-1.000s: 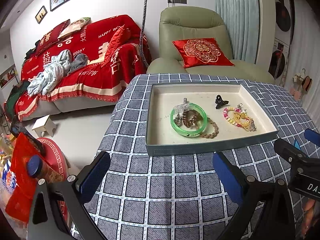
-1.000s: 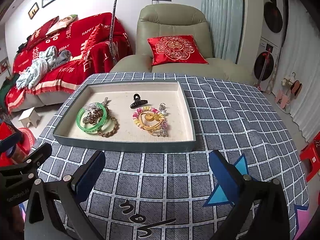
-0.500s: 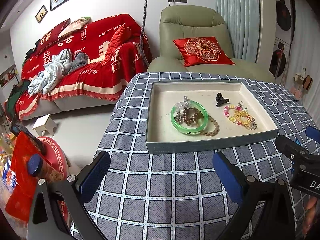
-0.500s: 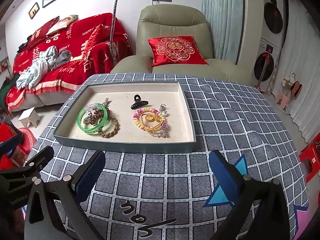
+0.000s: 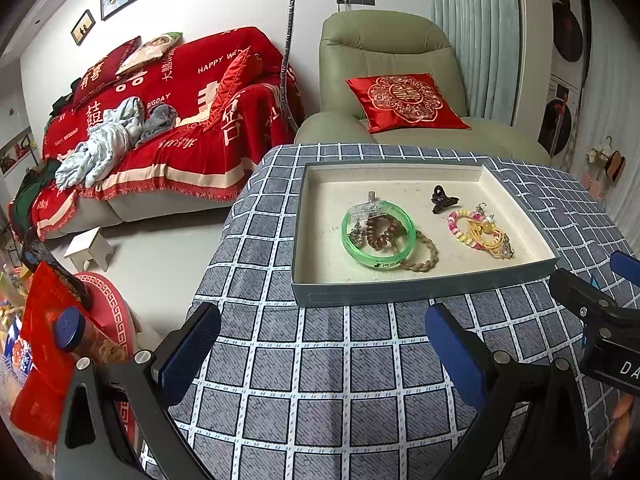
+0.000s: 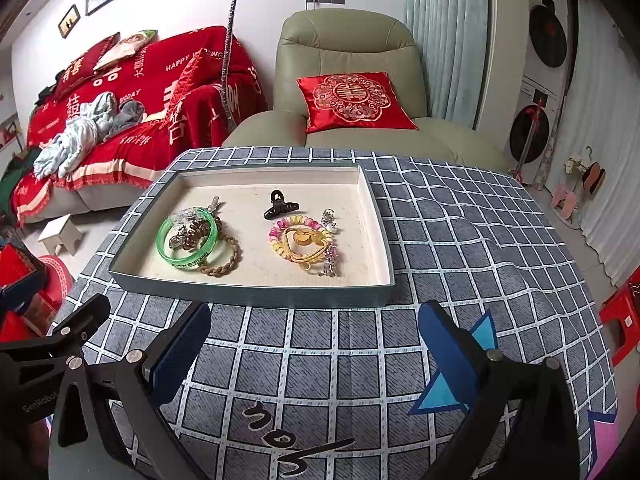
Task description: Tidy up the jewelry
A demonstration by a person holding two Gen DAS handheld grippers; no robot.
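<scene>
A shallow grey-blue tray (image 5: 420,292) (image 6: 256,293) with a cream floor stands on the checked tablecloth. In it lie a green bangle (image 5: 378,234) (image 6: 187,240), a brown spiral tie (image 5: 382,232), a braided brown tie (image 5: 424,254) (image 6: 224,262), a black claw clip (image 5: 443,199) (image 6: 280,204), and a pink-yellow spiral tie with yellow and silver pieces (image 5: 480,234) (image 6: 302,240). My left gripper (image 5: 322,354) is open and empty above the cloth, in front of the tray. My right gripper (image 6: 314,350) is open and empty there too.
The table's left edge drops to the floor by a red-covered sofa (image 5: 168,120). A green armchair with a red cushion (image 5: 404,100) stands behind the table. A red stool (image 6: 622,316) is at the right. A white footstool (image 5: 88,246) is on the floor.
Both grippers have drawn back a little from the tray, which looks slightly farther away. Both stay open and empty.
</scene>
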